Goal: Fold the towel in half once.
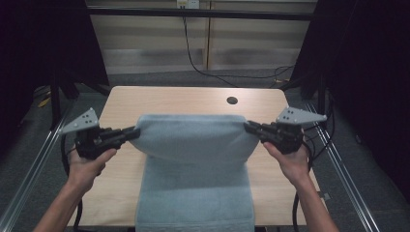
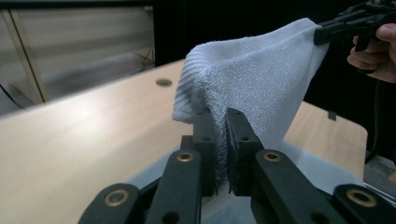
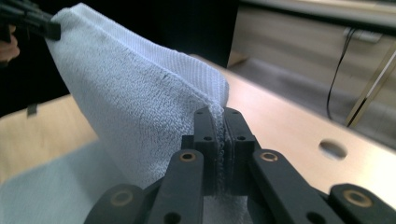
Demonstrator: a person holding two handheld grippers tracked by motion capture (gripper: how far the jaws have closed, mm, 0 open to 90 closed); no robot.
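Note:
A pale blue towel (image 1: 193, 159) hangs lifted over the wooden table (image 1: 159, 99), its top edge stretched between both grippers and its lower part lying down to the near table edge. My left gripper (image 1: 135, 132) is shut on the towel's left corner; in the left gripper view the jaws pinch the towel (image 2: 247, 70) at the gripper (image 2: 220, 122). My right gripper (image 1: 249, 127) is shut on the right corner; the right gripper view shows the towel (image 3: 130, 98) clamped at the gripper (image 3: 221, 117). The far gripper (image 2: 327, 32) shows at the other corner.
A round cable hole (image 1: 232, 100) lies in the table's far right part. Metal rails (image 1: 29, 169) run along both sides of the table. A black cable (image 1: 198, 63) hangs down the back wall. Dark curtains stand left and right.

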